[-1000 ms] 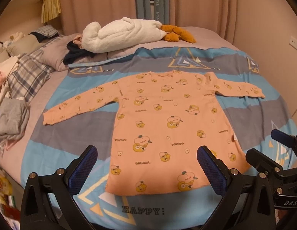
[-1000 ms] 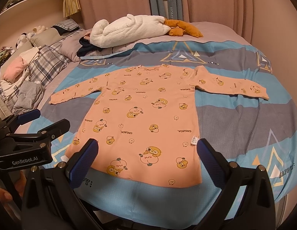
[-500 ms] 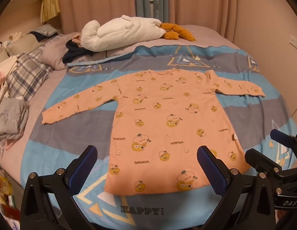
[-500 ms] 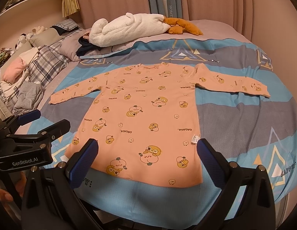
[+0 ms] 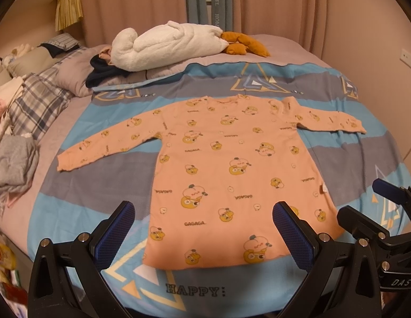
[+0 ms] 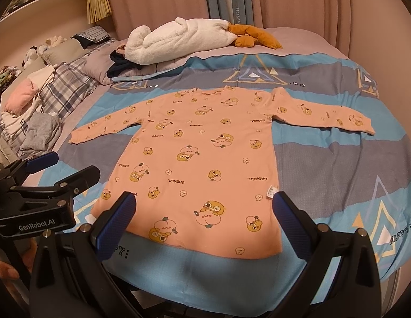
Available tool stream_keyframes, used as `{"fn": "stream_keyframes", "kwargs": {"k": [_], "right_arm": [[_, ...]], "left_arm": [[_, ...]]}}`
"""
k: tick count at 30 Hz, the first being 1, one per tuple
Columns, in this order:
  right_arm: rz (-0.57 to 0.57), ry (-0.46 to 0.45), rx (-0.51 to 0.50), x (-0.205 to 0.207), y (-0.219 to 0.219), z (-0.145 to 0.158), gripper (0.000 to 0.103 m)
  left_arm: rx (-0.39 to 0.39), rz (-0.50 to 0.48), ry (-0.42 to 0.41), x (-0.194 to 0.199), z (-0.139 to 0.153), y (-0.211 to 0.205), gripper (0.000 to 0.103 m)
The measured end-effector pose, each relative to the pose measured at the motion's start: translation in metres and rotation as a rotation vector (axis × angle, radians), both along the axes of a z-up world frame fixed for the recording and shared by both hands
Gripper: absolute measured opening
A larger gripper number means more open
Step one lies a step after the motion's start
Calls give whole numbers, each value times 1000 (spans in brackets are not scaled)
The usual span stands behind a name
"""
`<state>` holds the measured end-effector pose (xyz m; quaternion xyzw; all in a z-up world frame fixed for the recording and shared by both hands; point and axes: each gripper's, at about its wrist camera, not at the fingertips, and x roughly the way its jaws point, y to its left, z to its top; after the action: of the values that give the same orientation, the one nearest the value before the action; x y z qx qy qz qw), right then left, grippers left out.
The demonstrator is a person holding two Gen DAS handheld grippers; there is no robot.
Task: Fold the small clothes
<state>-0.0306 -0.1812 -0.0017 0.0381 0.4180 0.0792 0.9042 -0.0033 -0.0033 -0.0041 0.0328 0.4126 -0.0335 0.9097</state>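
Now the shirt [image 5: 239,169] lies flat on the blanket [image 5: 99,206], front up, with both sleeves spread out to the sides and the hem toward the grippers. The left gripper [image 5: 204,234] is wide open and holds nothing; its blue pads [image 5: 116,232] hang over the blanket just before the hem. The right gripper [image 6: 204,224] is also wide open and empty, near the hem too.

From the right wrist I see a small white tag [image 6: 270,192] on the shirt's right side seam much more clearly; in the left view it is only a little spot at the edge. The right view also shows a pink pillow [image 6: 20,98] and soft toys [image 6: 41,49] at the far left, which the left view hardly shows. The left view shows the whole word "HAPPY" [image 5: 194,288] printed on the blanket below the hem; in the right view the finger covers part of it.

Behind the shirt lie a white plush [image 5: 165,45], a brown toy [image 5: 243,43] touching it, and a dark garment [image 5: 104,73]. A gray cloth [image 5: 16,165] lies at the left, on a plaid quilt [image 5: 35,100]. Nothing lies on the shirt.
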Motion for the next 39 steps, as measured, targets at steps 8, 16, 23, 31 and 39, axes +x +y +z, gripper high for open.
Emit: {"fn": "stream_keyframes", "kwargs": {"k": [8,16,23,31,39], "right_arm": [[3,1,1,-1,3,0,103],[5,7,6,1,4,-1,103],[7,13,4,2,5,-3,103],[5,14,3,2,5,-4,103],[6,16,5,1,5,-5,103]], "left_arm": [[-1,2,4,-1,-2,-3,103],[0,2,5,-2,-3,-4,103],[3,2,5,-2,-4,-3,103],[2,1,5,-2,-4,-3,103],[2,2,7,-2,-4,-3,103]]}}
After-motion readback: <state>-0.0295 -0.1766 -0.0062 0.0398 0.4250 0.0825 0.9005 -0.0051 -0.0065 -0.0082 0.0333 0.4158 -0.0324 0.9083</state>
